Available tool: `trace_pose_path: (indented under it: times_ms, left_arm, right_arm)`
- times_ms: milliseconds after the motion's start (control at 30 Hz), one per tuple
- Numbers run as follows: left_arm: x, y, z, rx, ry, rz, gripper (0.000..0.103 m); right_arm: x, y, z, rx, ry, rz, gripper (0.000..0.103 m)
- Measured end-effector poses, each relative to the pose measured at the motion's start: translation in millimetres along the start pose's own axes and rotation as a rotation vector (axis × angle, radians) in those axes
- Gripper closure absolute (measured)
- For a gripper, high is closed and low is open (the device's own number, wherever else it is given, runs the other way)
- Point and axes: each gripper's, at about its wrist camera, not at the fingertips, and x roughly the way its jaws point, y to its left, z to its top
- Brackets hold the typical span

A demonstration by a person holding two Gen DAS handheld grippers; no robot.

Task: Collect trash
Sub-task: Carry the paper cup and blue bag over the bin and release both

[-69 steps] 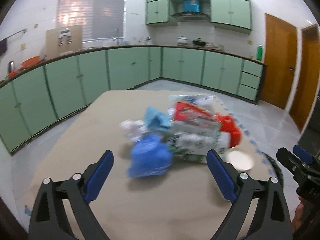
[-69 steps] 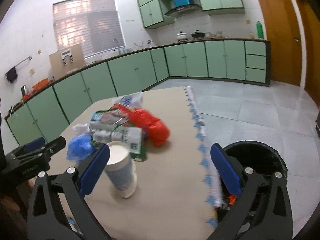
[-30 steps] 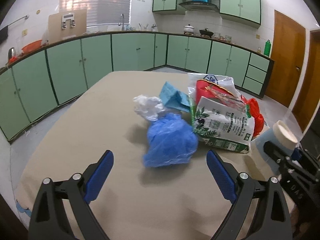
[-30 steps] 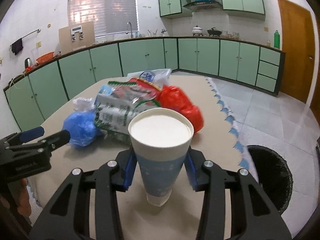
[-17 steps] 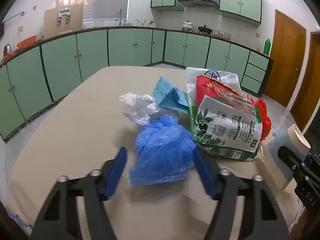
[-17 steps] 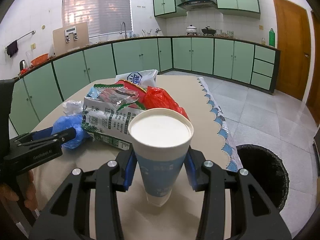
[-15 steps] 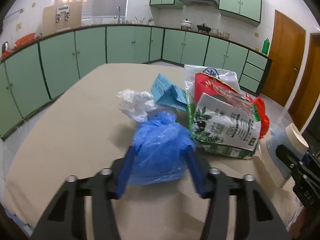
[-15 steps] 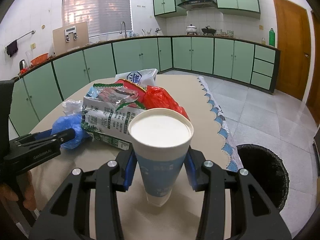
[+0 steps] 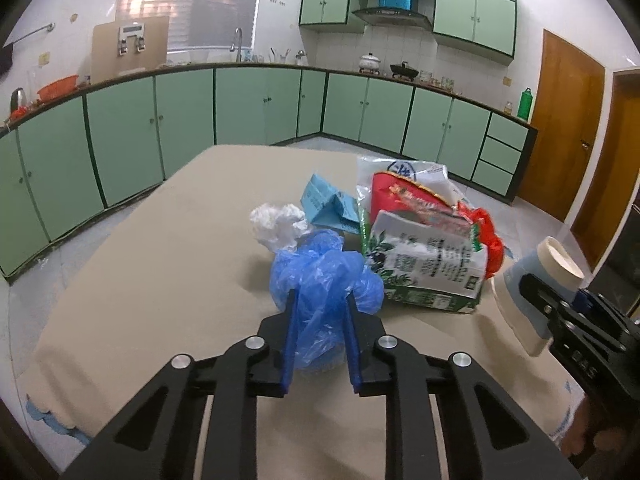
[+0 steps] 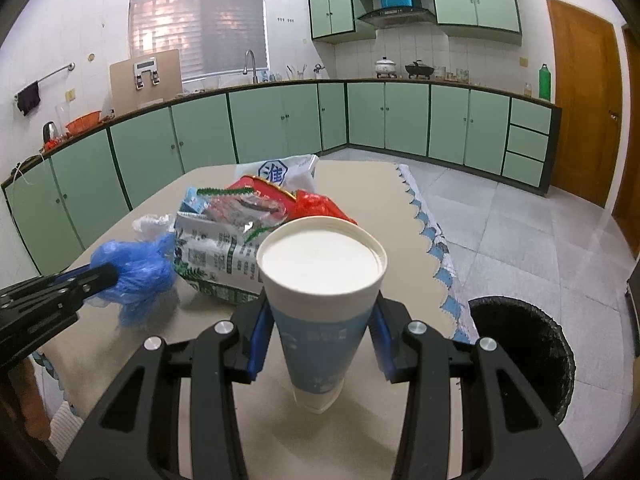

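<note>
My left gripper (image 9: 319,300) is shut on a crumpled blue plastic bag (image 9: 320,268) on the tan table (image 9: 160,272); the bag also shows in the right wrist view (image 10: 136,268). My right gripper (image 10: 318,320) is shut on a white and blue paper cup (image 10: 322,304) held just above the table; the cup also shows in the left wrist view (image 9: 532,276). Behind lie a green-and-white snack bag (image 9: 428,264), a red bag (image 9: 404,196), a red plastic bag (image 9: 486,236), a blue carton (image 9: 328,204) and white crumpled plastic (image 9: 276,224).
A black trash bin (image 10: 524,356) stands on the tiled floor right of the table's scalloped edge (image 10: 432,236). Green cabinets (image 9: 256,108) line the walls. Wooden doors (image 10: 580,96) are at the right.
My left gripper moved forward and closed on the blue bag. My right gripper closed on the paper cup earlier and has lifted it slightly, tilting a little.
</note>
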Motion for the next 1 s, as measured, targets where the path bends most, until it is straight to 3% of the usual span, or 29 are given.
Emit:
trace_pose_path:
  times_ms: [467,1000]
  left_arm:
    - [-50,-14,4,0.027,-0.071,-0.038,0.083]
    - [-56,-77,21,0.130,-0.109,-0.228,0.083]
  right_arm:
    - [-20,-13,4,0.017,-0.014,0.003,0.062]
    - [-64,-52,24,0.055,-0.062,-0.073,0.062]
